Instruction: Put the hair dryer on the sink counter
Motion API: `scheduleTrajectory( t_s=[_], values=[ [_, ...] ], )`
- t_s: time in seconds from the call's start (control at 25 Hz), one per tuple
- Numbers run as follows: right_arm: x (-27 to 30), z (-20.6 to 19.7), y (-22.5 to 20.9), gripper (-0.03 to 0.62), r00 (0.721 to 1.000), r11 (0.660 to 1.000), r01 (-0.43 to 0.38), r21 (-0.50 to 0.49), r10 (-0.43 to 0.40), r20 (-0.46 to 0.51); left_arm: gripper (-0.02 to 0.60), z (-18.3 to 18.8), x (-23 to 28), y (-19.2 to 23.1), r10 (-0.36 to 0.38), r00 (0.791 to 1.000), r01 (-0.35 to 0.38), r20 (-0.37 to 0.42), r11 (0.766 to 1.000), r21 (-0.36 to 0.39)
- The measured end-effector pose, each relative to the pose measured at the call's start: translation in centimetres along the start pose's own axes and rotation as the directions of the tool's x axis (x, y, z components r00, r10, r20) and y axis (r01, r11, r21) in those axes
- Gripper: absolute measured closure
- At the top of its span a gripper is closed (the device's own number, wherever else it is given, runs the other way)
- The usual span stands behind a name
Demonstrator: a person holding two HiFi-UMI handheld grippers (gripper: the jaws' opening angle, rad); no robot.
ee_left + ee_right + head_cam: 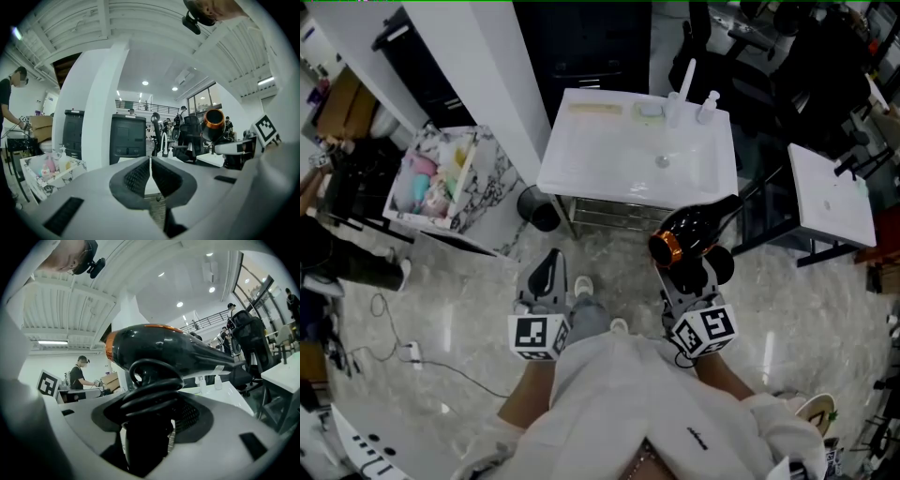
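Note:
My right gripper (692,272) is shut on the handle of a black hair dryer (692,232) with an orange ring at its barrel end; its black cord is coiled round the handle (147,392). The dryer (173,350) lies crosswise above the jaws, held over the floor just in front of the white sink counter (581,159). My left gripper (546,277) is shut and holds nothing, level with the right one, to its left. From the left gripper view (150,176) the dryer's orange ring (213,119) shows at the right.
On the counter's back edge stand a tap (684,89), a pump bottle (708,105) and a soap dish (649,111). A marble-patterned box of toiletries (441,178) sits left, a black bin (539,208) beside the counter, a white side table (830,197) right. A cable (412,354) lies on the floor.

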State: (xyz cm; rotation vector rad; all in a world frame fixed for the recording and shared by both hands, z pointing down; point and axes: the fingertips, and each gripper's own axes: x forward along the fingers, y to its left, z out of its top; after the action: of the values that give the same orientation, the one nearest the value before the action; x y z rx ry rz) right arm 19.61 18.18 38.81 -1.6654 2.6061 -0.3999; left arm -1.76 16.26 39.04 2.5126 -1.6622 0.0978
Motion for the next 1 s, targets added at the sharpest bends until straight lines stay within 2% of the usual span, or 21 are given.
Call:
scheduleTrajectory(
  t_s=[0.4,0.52,0.68,1.0],
  values=[
    [6.1,-0.1,-0.3,0.312,1.000,1.000,0.015,-0.002,-0.015,-0.001,0.548,0.2,6.8,3.4,-0.075,0.997,0.075,-0.015,0.997,0.001],
    [9.1,-0.7,0.7,0.312,1.000,1.000,0.003,-0.014,-0.003,-0.012,0.548,0.3,9.3,5.6,-0.100,0.995,0.100,-0.022,0.995,-0.001],
    [14.1,-0.7,2.0,0.312,1.000,1.000,0.010,0.018,-0.010,-0.024,0.548,0.8,12.3,9.2,-0.127,0.992,0.127,-0.026,0.992,-0.005],
    [21.7,-0.3,2.7,0.312,0.997,0.997,0.078,0.015,-0.077,-0.028,0.548,1.6,18.1,15.0,-0.199,0.980,0.199,-0.029,0.980,-0.004]
  ],
)
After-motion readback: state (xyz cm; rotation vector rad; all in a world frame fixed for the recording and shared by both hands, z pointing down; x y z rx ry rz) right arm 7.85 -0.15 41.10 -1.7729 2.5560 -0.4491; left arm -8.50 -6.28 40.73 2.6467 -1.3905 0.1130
